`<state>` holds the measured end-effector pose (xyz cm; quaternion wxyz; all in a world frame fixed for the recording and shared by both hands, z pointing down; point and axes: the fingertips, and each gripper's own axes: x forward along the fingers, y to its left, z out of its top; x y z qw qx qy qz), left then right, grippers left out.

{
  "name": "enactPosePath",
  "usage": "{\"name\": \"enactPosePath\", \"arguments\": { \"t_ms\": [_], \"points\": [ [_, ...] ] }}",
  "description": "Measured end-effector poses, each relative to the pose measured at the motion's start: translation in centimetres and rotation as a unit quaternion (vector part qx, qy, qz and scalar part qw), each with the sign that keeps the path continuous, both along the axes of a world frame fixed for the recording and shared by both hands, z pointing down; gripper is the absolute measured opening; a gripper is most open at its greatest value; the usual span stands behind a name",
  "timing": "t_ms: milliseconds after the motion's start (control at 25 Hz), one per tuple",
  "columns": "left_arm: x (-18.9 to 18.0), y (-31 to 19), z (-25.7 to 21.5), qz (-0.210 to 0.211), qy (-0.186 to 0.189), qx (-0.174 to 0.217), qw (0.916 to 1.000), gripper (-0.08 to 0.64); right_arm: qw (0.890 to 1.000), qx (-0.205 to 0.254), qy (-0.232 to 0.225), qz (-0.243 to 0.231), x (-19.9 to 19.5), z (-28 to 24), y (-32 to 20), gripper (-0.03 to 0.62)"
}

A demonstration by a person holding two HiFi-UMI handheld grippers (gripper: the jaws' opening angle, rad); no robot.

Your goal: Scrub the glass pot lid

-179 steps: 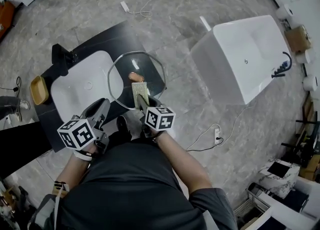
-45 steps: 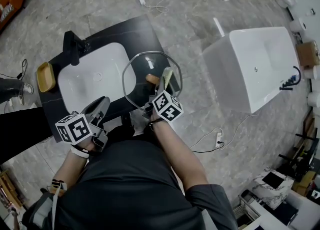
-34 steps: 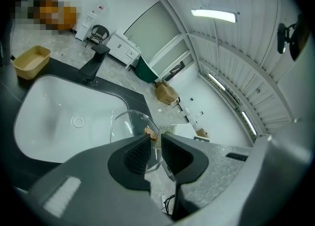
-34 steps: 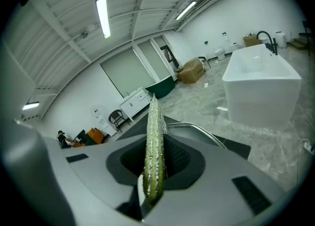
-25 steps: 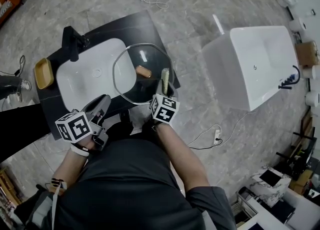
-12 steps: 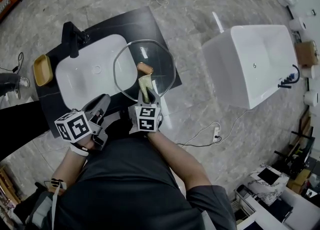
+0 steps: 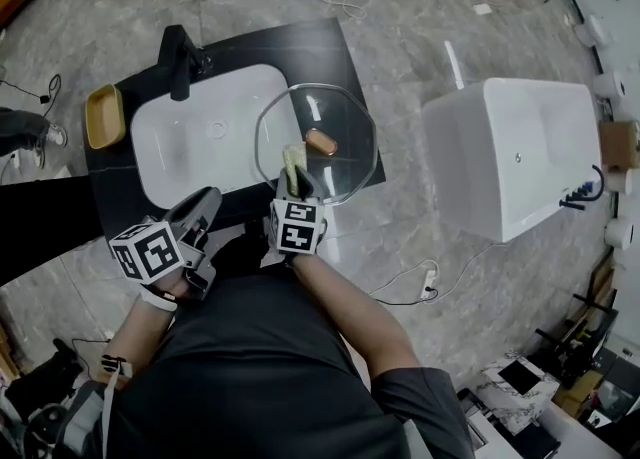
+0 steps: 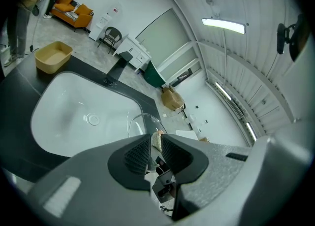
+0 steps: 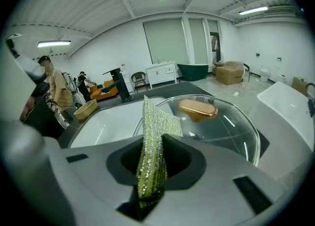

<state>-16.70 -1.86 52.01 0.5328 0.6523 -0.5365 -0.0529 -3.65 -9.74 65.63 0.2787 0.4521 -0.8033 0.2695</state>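
Observation:
The glass pot lid with a copper knob lies on the black counter, overlapping the right edge of the white sink. My right gripper is at the lid's near-left rim, shut on a green sparkly scrubbing cloth that rests against the glass. In the right gripper view the cloth stands up between the jaws, with the lid and knob just beyond. My left gripper hangs at the counter's near edge, shut and holding nothing, apart from the lid.
A black faucet stands behind the sink and a wooden tray sits at the counter's left end. A white bathtub is on the floor to the right. Cables lie on the floor. People stand far left in the right gripper view.
My right gripper has carried the cloth from the lid's right rim across to its near-left side. The left gripper has stayed where it was.

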Motion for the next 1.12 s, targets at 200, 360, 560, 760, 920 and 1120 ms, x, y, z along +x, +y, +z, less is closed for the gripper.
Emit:
{"name": "enactPosePath", "arguments": {
  "t_ms": [200, 360, 560, 760, 920, 1120],
  "points": [
    [-2.3, 0.8, -0.1, -0.027, -0.001, 0.000, 0.9996, 0.071, 1.000, -0.008, -0.003, -0.025, -3.9, 0.6, -1.1, 0.064],
    [-4.1, 1.6, -0.1, -0.048, -0.002, -0.002, 0.9988, 0.071, 0.999, -0.016, -0.013, -0.049, -7.0, 0.6, -1.5, 0.064],
    [-5.3, 2.2, 0.0, -0.065, -0.001, -0.006, 0.9978, 0.071, 0.997, -0.025, -0.015, -0.069, -9.0, 0.8, -1.5, 0.064],
    [-5.1, 2.2, 0.0, -0.067, 0.006, -0.006, 0.9977, 0.071, 0.993, -0.062, -0.061, -0.081, -10.2, 0.7, -0.9, 0.064],
    [-3.6, 1.3, 0.2, -0.049, 0.011, -0.006, 0.9987, 0.071, 0.983, -0.106, -0.137, -0.063, -9.5, -1.3, -0.3, 0.064],
    [-0.1, -0.5, 0.0, -0.013, 0.015, 0.004, 0.9998, 0.071, 0.981, -0.089, -0.165, -0.056, -4.9, -3.9, 0.5, 0.064]
  ]
}}
